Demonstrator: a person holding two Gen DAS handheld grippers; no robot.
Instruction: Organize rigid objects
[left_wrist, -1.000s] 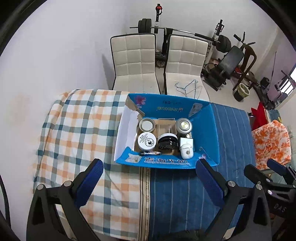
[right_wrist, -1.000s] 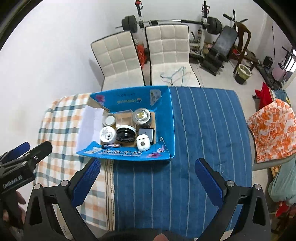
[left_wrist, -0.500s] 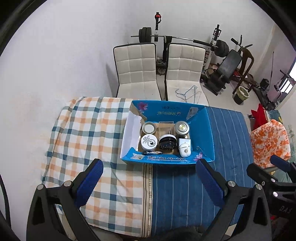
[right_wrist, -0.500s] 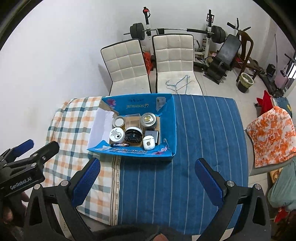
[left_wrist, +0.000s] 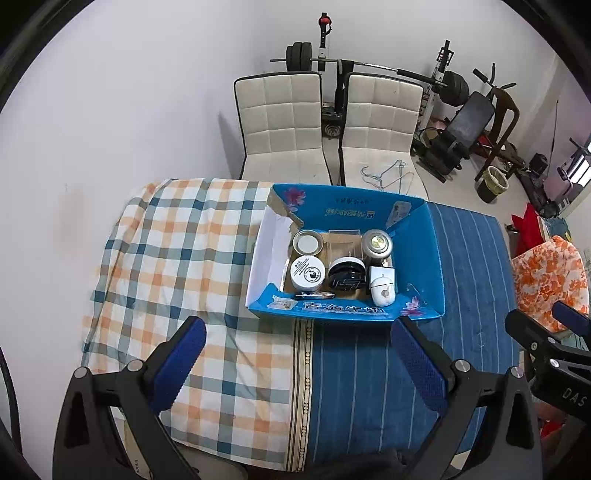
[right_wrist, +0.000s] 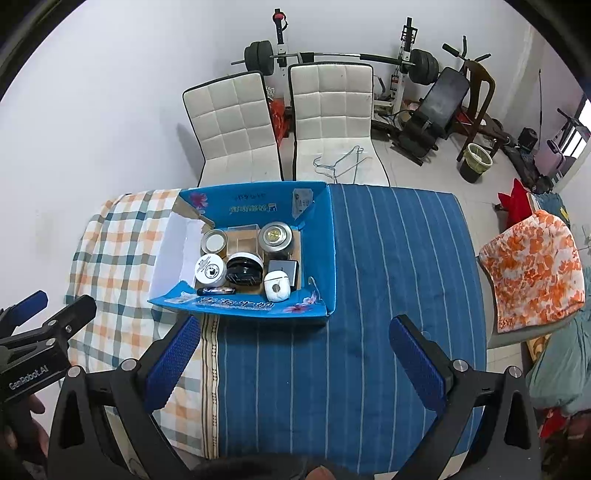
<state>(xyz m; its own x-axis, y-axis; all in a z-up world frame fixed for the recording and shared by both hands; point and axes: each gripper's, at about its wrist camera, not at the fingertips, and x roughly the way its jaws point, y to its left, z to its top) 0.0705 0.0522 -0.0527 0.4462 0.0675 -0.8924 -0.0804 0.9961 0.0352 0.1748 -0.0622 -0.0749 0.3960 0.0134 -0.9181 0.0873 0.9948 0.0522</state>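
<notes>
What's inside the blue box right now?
The blue box holds a white jar, an open tin, a clear case, a metal-lidded can, a black round item, a white egg-shaped gadget and a pen. Anything underneath is hidden.

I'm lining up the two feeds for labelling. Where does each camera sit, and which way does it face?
Left wrist: on the left gripper, high above the near table edge, facing the blue box; right gripper at right.
Right wrist: on the right gripper, same heading, set further right; left gripper at left.
Shared: box, two white chairs.
</notes>
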